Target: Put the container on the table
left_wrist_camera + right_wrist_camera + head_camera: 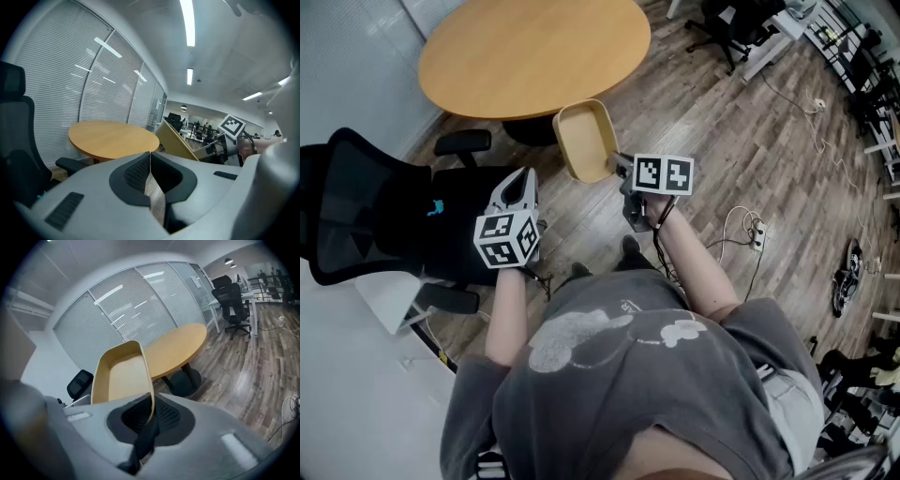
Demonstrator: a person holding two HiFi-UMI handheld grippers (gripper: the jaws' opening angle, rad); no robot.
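I have the right gripper [149,416] clamped on one long side wall of the shallow tan plastic container with rounded corners [123,378]; its jaws pinch the thin rim between them. The container is up in the air, tipped so its empty inside faces the head camera, and it is not resting on anything. From the head view its far corner meets the near edge of the round light-wood table [534,56], though I can't be sure from that angle whether it hangs over the tabletop or just short of it above the grey-brown plank floor [769,159]. The left gripper [150,157] has its jaws pressed together with nothing between them, and it hangs to the left of the container, well apart from it, just beside the black mesh-backed office chair [375,216]. In the left gripper view the container shows tilted against the table's right edge. On the floor to my right lies a white power strip with loose cable [757,234]. Beyond the table stands a wall of grey slatted blinds [136,310].
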